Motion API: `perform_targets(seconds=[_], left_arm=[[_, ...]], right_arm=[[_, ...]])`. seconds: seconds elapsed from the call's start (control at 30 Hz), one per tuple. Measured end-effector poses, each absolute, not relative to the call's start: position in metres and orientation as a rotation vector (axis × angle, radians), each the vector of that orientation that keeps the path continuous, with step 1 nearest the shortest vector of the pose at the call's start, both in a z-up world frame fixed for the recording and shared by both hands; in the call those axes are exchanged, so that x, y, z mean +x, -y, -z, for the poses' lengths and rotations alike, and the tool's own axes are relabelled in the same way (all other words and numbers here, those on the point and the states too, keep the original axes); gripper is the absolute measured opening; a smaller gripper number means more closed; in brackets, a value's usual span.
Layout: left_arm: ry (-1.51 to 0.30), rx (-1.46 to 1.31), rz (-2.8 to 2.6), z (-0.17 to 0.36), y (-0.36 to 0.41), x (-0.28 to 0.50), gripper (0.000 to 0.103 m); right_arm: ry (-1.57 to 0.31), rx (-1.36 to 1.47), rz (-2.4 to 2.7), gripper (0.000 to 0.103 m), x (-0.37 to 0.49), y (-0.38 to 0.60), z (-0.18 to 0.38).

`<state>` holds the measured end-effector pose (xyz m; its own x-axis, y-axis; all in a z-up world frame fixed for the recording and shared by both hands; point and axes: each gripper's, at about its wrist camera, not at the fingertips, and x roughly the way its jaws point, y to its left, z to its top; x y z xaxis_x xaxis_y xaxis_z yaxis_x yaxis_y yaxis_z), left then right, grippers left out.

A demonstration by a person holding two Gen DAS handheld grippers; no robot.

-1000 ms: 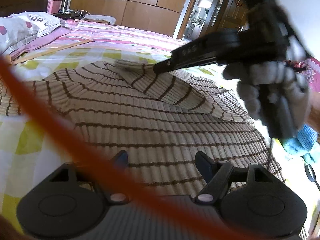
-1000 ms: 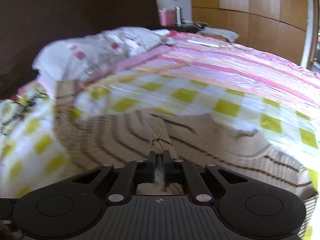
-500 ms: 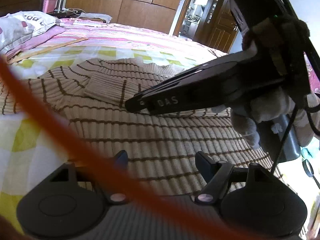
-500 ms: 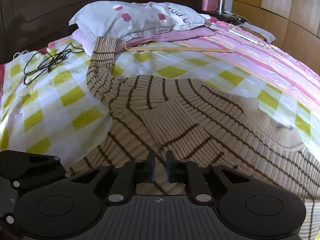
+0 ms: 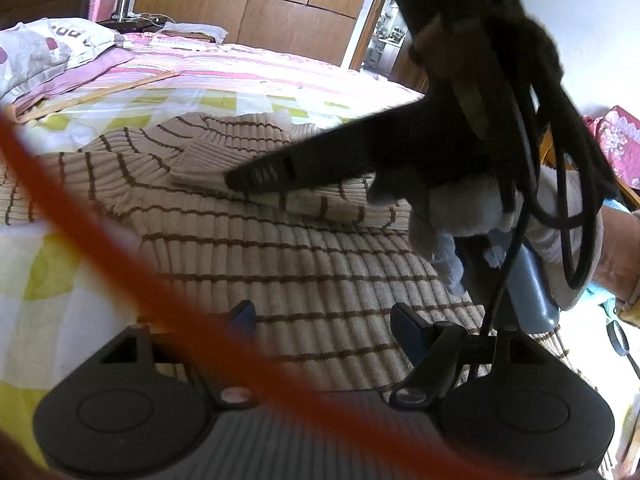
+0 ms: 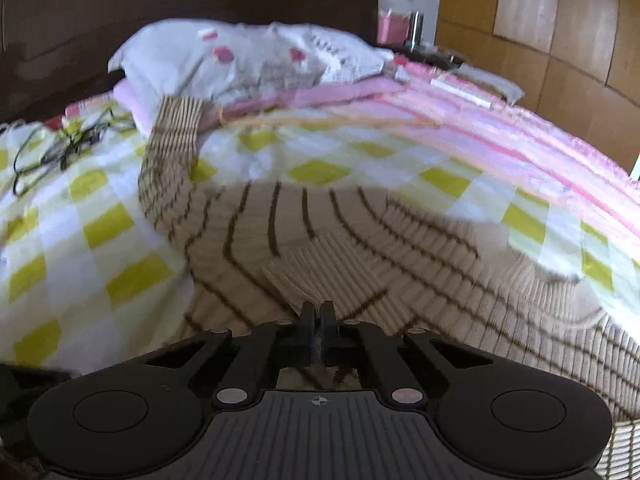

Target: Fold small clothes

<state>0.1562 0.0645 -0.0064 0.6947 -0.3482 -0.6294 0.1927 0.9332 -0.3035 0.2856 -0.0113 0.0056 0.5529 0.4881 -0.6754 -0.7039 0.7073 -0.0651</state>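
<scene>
Your left view is sharp and brightly daylit, with the wall at the upper right washed out to near white and the lower right corner glaring. An orange strap (image 5: 120,280) crosses close to the lens, fully out of focus. Your right view is smeared by motion blur: the pillow (image 6: 248,56) and the sweater (image 6: 400,260) stripes look soft. Both views bend strongly at the edges, with dark corners.

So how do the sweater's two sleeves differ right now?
The near sleeve is folded across the sweater's body; the far sleeve stretches out over the checked sheet toward the pillow. The right claw is shut on the near sleeve; nothing holds the far one. Both are beige ribbed knit with brown stripes.
</scene>
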Motion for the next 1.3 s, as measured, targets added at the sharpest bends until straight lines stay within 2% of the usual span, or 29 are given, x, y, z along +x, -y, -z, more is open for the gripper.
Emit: perform_targets(seconds=[0.13, 0.27, 0.33, 0.4, 0.63, 0.77, 0.87, 1.17, 1.3], left_arm=[[-0.742, -0.223, 0.298, 0.006, -0.065, 0.156, 0.079], [-0.751, -0.217, 0.295, 0.008, -0.065, 0.159, 0.079], [-0.750, -0.210, 0.296, 0.009, -0.063, 0.159, 0.079], [-0.745, -0.206, 0.299, 0.008, -0.062, 0.158, 0.079], [-0.729, -0.201, 0.282, 0.009, -0.061, 0.158, 0.079], [-0.697, -0.182, 0.253, 0.006, -0.064, 0.158, 0.079], [-0.700, -0.180, 0.203, 0.008, -0.066, 0.163, 0.079], [-0.646, -0.133, -0.064, -0.014, -0.091, 0.164, 0.079], [-0.660, -0.137, -0.167, -0.020, -0.112, 0.170, 0.079]], right_arm=[[-0.658, -0.308, -0.717, 0.001, 0.290, 0.006, -0.011], [-0.736, -0.342, -0.741, 0.002, 0.294, 0.000, 0.002], [-0.722, -0.334, -0.735, 0.010, 0.290, 0.005, 0.004], [-0.712, -0.295, -0.736, 0.010, 0.286, 0.016, -0.003], [-0.629, -0.137, -0.558, 0.010, 0.271, 0.100, -0.031], [-0.611, -0.083, -0.307, 0.011, 0.268, 0.165, -0.017], [-0.710, -0.089, -0.127, 0.013, 0.275, 0.195, 0.008], [-0.623, 0.115, -0.262, 0.014, 0.217, 0.230, 0.002], [-0.738, 0.111, -0.342, 0.014, 0.214, 0.223, 0.017]])
